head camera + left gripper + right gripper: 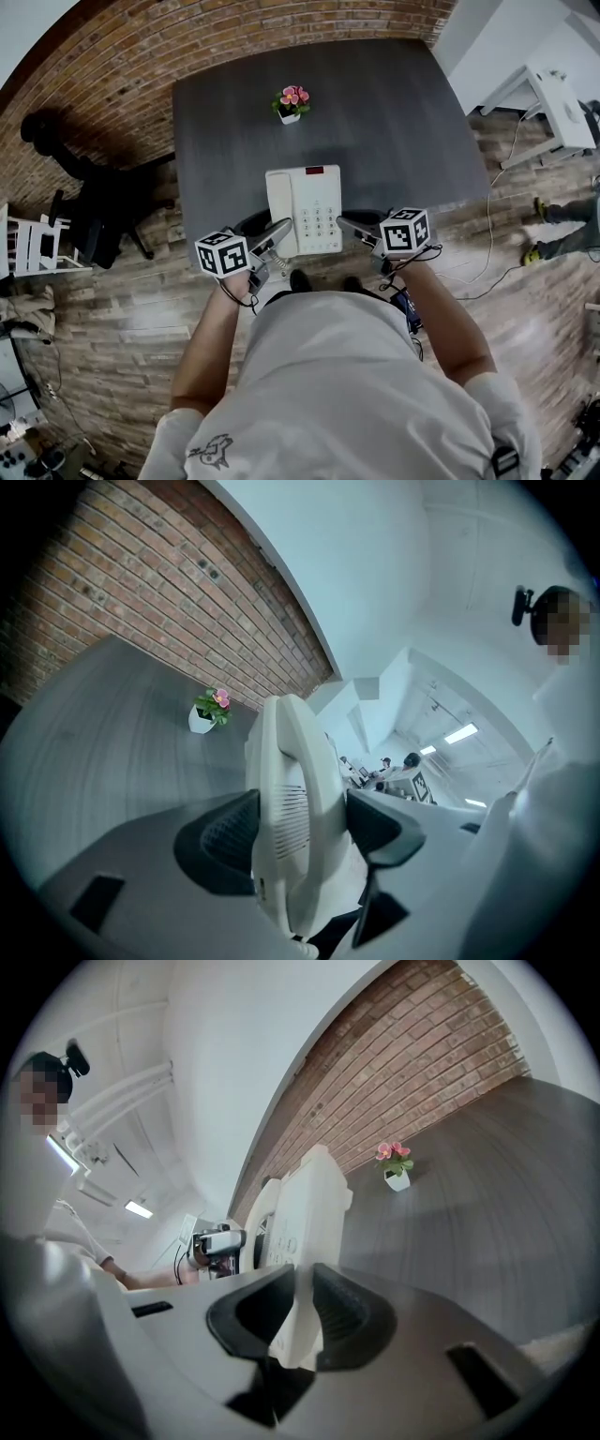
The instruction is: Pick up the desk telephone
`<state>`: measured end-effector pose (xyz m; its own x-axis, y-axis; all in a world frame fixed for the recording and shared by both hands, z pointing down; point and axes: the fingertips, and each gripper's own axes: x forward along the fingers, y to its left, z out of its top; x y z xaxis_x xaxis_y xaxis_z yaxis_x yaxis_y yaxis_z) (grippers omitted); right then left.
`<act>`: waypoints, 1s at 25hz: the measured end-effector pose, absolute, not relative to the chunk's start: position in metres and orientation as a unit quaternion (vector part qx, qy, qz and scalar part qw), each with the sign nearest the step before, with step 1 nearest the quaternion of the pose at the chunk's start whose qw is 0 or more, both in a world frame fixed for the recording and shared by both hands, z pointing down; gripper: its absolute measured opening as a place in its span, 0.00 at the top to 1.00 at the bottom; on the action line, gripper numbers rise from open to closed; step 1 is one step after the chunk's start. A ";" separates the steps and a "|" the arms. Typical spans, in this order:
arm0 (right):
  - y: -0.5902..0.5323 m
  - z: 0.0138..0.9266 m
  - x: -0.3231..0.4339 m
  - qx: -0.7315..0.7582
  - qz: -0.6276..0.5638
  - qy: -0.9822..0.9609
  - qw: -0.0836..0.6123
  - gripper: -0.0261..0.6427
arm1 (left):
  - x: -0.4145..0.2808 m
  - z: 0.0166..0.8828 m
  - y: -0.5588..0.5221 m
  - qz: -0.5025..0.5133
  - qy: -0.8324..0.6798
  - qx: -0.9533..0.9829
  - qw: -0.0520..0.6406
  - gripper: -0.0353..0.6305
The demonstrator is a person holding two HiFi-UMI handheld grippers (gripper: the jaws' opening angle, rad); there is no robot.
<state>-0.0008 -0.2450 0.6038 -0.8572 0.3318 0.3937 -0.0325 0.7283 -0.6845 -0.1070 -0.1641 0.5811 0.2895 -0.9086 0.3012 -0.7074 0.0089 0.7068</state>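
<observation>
Office chair (98, 220): black, on the wooden floor (122, 319) left of the desk, close to the brick wall (234, 37).

Left gripper (274, 242) (300, 832): held out over the near edge of the desk. Its jaws stand wide apart, and both dark pads press on the left side of the desk telephone, where the handset lies. It has a firm hold with nothing else between the jaws.

Desk (394, 112): dark grey top, bare apart from the phone and the plant.

Desk telephone (305, 202) (291, 799) (309, 1213): white, at the middle of the desk's near edge, keypad up, its red display toward the far side. It sits between the two grippers and is clamped on both flanks. Whether its underside touches the desk cannot be told.

Handset (278, 202) (286, 752): in its cradle along the phone's left side.

Flower pot (292, 103) (208, 714) (396, 1168): small and white with pink blooms, upright. It stands well apart from the phone, toward the far edge.

Right gripper (354, 228) (302, 1321): level with the left one. Its jaws are nearly together, pinching the thin right edge of the phone's body.

White table (553, 98): on the floor beyond the desk's right corner.

Cable (487, 234): trailing across the floor to the right.
</observation>
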 end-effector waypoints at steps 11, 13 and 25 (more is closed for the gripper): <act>-0.273 0.598 0.054 -0.110 0.347 -0.893 0.266 0.86 | -0.047 0.578 -0.188 -0.135 -0.604 0.677 0.398 0.49; -0.279 0.598 0.068 -0.114 0.347 -0.892 0.267 0.86 | -0.032 0.577 -0.193 -0.135 -0.608 0.674 0.397 0.49; -0.297 0.597 0.134 -0.125 0.344 -0.891 0.267 0.86 | 0.035 0.576 -0.209 -0.144 -0.618 0.666 0.392 0.49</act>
<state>0.1339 -0.2975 0.5965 -0.8264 0.4059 0.3902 0.0382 0.7318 -0.6804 0.0347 -0.2087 0.5761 0.1942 -0.9363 0.2925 -0.7099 0.0717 0.7007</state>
